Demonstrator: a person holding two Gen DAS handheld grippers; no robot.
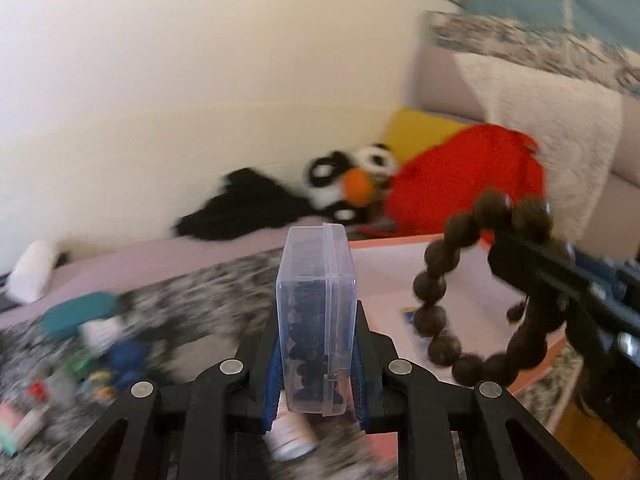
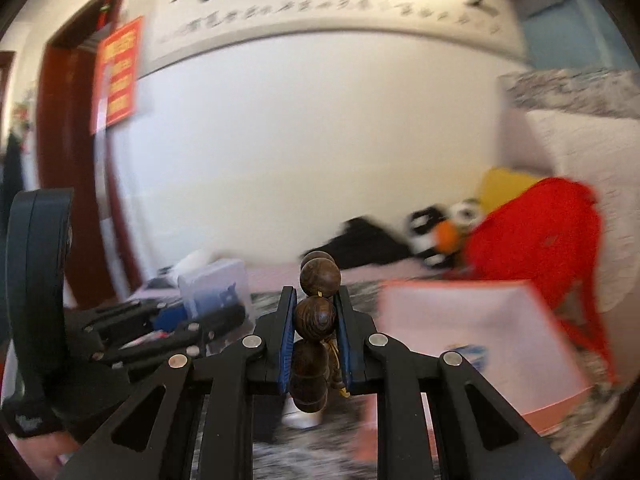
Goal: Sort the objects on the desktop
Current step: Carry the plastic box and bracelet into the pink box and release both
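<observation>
My left gripper (image 1: 316, 320) is shut on a clear plastic box (image 1: 318, 316) with dark blue bits inside, held upright above the patterned table. To its right, my right gripper (image 1: 520, 256) holds a brown wooden bead bracelet (image 1: 468, 300) that hangs as a loop over the pink-rimmed box. In the right wrist view my right gripper (image 2: 316, 304) is shut on that bead bracelet (image 2: 316, 316), beads stacked between the blue pads. The left gripper (image 2: 168, 328) and its clear plastic box (image 2: 214, 288) show at the left.
A pink box with a white inside (image 1: 480, 304) lies at the right (image 2: 480, 340). Small colourful items (image 1: 80, 360) lie scattered at the left on the patterned cloth. A small white bottle (image 1: 290, 438) lies below my left fingers. Red cloth and a plush toy (image 1: 352, 184) sit behind.
</observation>
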